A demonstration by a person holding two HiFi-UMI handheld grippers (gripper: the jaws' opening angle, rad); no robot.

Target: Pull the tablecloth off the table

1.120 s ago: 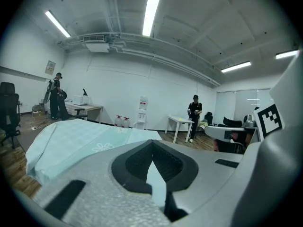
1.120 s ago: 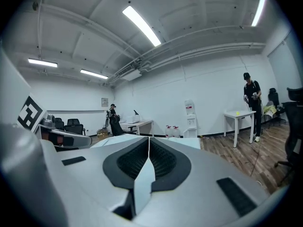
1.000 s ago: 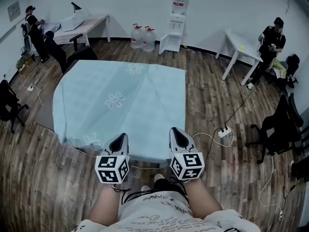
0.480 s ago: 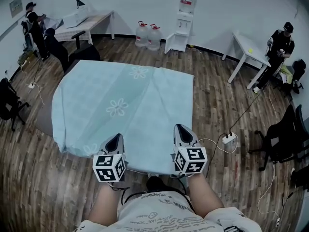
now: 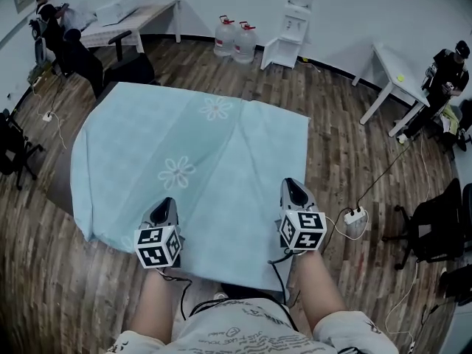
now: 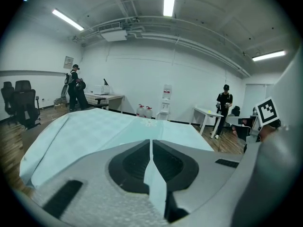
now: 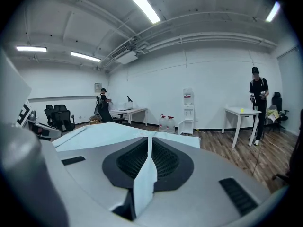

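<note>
A light blue tablecloth (image 5: pixel 192 161) with white flower prints covers the table in the middle of the head view, its near edge lifted toward me. My left gripper (image 5: pixel 164 206) is shut on the cloth's near edge at the left; a fold of the tablecloth (image 6: pixel 152 171) shows pinched between its jaws. My right gripper (image 5: pixel 293 190) is shut on the near edge at the right, with a strip of the tablecloth (image 7: pixel 144 176) caught between its jaws. The table under the cloth is hidden.
White desks stand at the back left (image 5: pixel 136 17) and the back right (image 5: pixel 394 76). Water jugs (image 5: pixel 234 39) and a dispenser (image 5: pixel 295 17) line the far wall. A power strip (image 5: pixel 354 217) with cables lies on the wood floor at the right. Office chairs (image 5: pixel 435 223) and people stand around the edges.
Both grippers have stayed shut on the cloth and moved apart and back. The cloth's near edge has come further toward me, and it now reaches lower in the head view.
</note>
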